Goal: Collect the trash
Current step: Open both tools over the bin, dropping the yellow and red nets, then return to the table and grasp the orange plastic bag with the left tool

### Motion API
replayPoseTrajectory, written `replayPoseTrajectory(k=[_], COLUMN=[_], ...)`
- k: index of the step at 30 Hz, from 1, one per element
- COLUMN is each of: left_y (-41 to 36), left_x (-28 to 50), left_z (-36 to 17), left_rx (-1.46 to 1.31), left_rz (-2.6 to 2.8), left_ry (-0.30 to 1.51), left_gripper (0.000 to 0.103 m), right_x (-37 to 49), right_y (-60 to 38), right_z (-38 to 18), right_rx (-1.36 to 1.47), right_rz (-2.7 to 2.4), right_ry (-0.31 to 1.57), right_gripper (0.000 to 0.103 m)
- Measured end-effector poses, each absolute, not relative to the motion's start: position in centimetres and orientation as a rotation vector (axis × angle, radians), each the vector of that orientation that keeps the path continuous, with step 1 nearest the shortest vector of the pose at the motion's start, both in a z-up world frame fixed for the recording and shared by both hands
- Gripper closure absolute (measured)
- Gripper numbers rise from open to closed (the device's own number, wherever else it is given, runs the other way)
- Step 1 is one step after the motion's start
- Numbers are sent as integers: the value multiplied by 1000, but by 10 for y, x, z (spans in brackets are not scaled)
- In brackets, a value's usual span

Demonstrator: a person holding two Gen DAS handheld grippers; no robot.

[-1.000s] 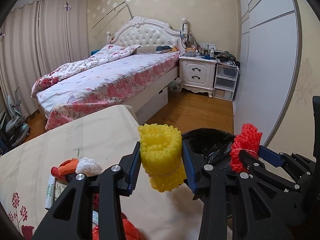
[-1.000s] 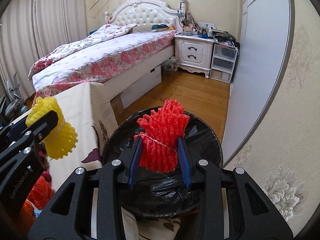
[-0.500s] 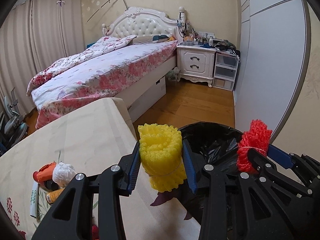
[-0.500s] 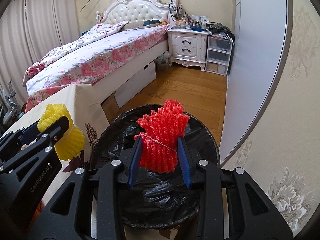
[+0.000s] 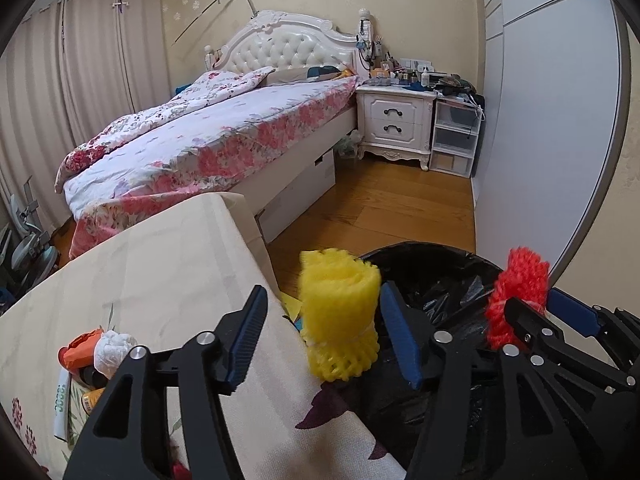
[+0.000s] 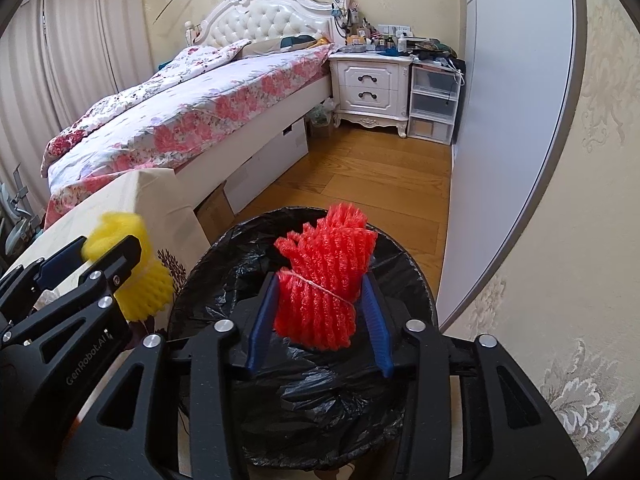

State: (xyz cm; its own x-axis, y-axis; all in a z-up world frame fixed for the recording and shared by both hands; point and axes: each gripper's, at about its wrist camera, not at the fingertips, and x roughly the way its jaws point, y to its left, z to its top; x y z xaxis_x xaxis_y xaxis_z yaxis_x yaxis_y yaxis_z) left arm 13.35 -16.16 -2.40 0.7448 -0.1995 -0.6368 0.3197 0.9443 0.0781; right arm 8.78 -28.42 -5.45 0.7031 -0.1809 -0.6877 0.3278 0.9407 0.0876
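Step in hand, by my reading: dropping two foam nets into the black-lined trash bin.

Left hand-held gripper: jaws spread apart. The yellow foam net sits between them, against the right finger, clear of the left one; it looks released or nearly so. It hangs at the bin's near-left rim, over the edge of the cloth-covered surface, not squarely above the opening.

Right hand-held gripper: jaws parted a little. The red foam net stands between the pads, directly above the bin's middle; whether the pads pinch it I cannot tell.

Next move calls for shifting the yellow net further over the bin, or it may land on the surface. More litter lies on the surface, left of the bin.
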Motion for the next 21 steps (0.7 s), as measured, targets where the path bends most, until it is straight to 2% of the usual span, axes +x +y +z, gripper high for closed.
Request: replayPoseTrajectory(k=[4, 10, 21], left_y=[-158, -153, -129], left_x=[135, 135, 115], left_z=[-24, -22, -8], left_rx=[171, 163, 140], left_rz=[-277, -264, -242], left_ry=[675, 680, 691], left_gripper=[30, 27, 26], right_x=[86, 83, 66], right_y=[-285, -287, -270], right_z=[-54, -52, -40], right_rx=[211, 214, 195], right_rz=[-295, -308, -282], right_ry=[735, 736, 721], right_gripper=[54, 53, 48])
